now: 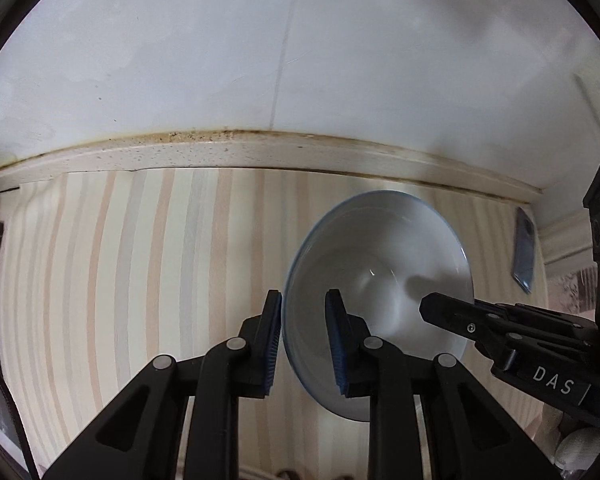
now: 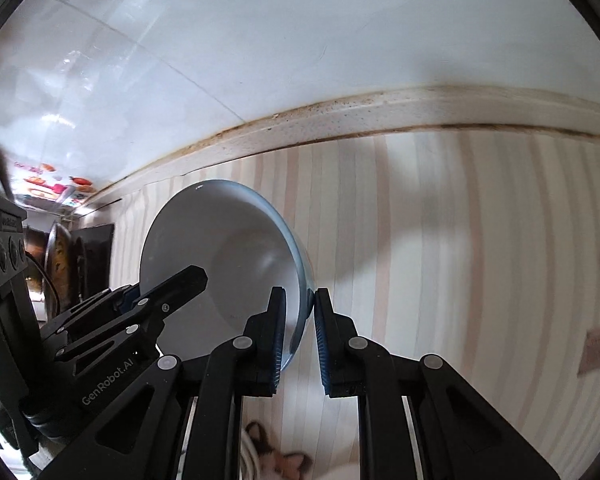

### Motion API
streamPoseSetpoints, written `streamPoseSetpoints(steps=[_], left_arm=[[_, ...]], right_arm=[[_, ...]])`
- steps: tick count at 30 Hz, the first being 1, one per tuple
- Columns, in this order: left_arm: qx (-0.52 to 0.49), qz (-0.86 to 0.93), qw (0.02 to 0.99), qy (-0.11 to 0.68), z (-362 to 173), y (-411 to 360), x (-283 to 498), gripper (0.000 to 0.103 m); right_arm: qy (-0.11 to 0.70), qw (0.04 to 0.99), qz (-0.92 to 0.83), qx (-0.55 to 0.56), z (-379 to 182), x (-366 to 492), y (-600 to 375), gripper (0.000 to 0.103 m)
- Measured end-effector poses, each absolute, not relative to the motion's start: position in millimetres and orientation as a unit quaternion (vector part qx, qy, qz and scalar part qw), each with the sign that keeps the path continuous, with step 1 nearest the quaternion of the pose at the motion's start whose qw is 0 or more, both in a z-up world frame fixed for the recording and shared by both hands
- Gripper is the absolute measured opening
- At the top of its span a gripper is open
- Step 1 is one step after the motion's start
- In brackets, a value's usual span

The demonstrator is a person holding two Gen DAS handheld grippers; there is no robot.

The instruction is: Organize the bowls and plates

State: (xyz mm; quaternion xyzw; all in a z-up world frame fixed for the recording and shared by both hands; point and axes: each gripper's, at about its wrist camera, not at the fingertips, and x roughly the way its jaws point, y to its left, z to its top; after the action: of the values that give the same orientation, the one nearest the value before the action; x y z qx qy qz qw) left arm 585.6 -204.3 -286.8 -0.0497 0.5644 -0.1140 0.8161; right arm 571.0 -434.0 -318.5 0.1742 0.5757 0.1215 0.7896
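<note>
Mid-carry: round white ceramic bowl with blue rim (image 1: 380, 280), lifted over striped countertop (image 1: 140, 280), rim clamped by left gripper (image 1: 302, 338) and right gripper (image 2: 300, 334). Next: level descent onto stack, release.

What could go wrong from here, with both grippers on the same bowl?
1. The bowl is held tilted by its thin rim alone, the left gripper on one side and the right gripper on the other. Glazed ceramic between small pads could slip or rotate.
2. If the two grippers pull apart or twist unevenly, one may lose the rim and the bowl could drop onto the striped countertop and chip.
</note>
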Motion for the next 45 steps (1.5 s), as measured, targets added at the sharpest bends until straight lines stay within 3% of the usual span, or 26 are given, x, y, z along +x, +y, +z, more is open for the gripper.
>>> streamPoseSetpoints(steps=[11, 21, 33, 45], left_arm=[[-0.028, -0.159, 0.822, 0.546, -236, -234, 501, 0.02], [-0.005, -0.203, 0.799, 0.565, -249, -267, 436, 0.02], [0.031, -0.217, 0.773, 0.595, -286, -287, 410, 0.02], [0.042, -0.211, 0.756, 0.618, -315, -297, 411, 0.02]], right_arm=[[0.555, 0.803, 0.1, 0.192, -279, 449, -467, 0.016], [0.566, 0.795, 0.064, 0.21, -297, 355, -496, 0.016], [0.601, 0.767, 0.045, 0.222, -347, 324, -502, 0.016], [0.612, 0.759, 0.037, 0.217, -360, 325, -507, 0.016]])
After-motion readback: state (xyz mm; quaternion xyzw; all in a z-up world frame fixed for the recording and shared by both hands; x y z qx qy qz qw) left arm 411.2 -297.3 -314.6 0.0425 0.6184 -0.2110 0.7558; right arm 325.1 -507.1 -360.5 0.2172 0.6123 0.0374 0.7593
